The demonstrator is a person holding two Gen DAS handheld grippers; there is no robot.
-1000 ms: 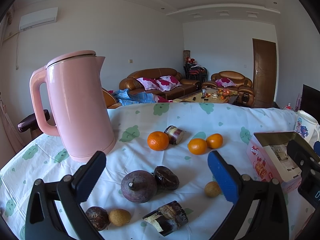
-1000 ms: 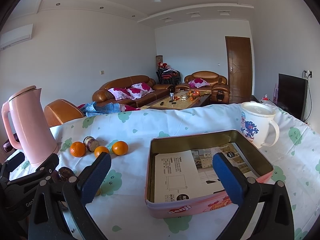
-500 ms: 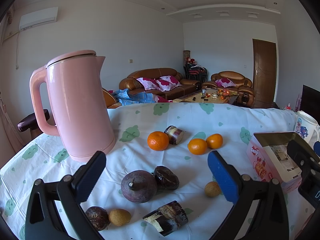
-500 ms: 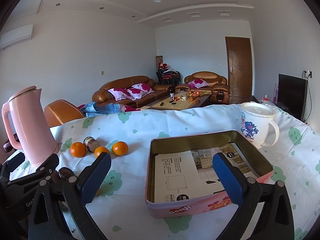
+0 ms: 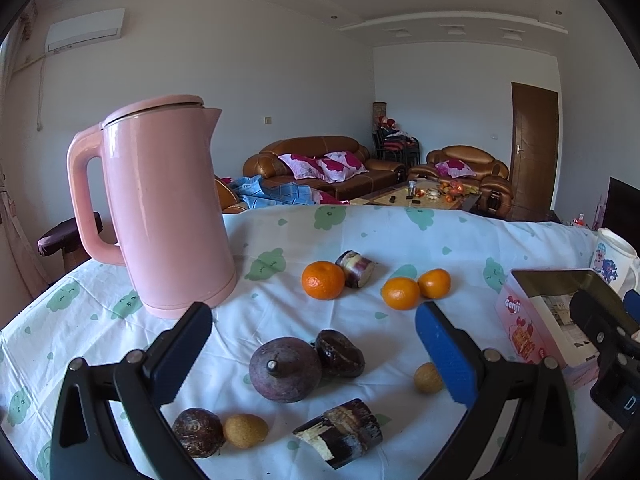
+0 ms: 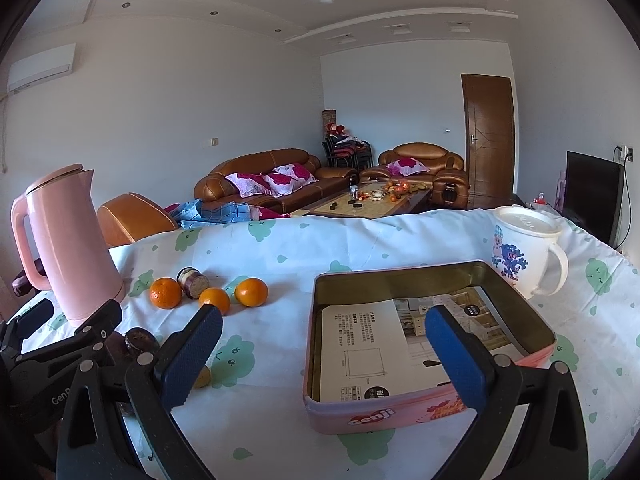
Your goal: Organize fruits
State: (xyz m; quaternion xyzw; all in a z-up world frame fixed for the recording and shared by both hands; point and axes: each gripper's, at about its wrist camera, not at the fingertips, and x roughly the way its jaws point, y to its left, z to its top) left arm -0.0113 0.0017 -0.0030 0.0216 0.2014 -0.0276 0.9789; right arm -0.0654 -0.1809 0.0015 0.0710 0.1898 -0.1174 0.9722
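Fruits lie on the white tablecloth. In the left wrist view a large purple fruit (image 5: 285,369) and a dark brown fruit (image 5: 339,354) sit between the fingers of my open, empty left gripper (image 5: 312,352). Three oranges (image 5: 323,280) (image 5: 400,293) (image 5: 434,283), two sugarcane pieces (image 5: 355,269) (image 5: 340,433), small tan fruits (image 5: 245,430) (image 5: 427,377) and a brown fruit (image 5: 197,432) lie around. My right gripper (image 6: 322,354) is open and empty, above the near edge of the pink tin (image 6: 384,414), which has paper inside.
A tall pink kettle (image 5: 168,208) stands at the table's left. A white lidded mug (image 6: 524,254) stands behind the tin at the right. The tin also shows in the left wrist view (image 5: 532,332). Sofas and a coffee table lie beyond the table's far edge.
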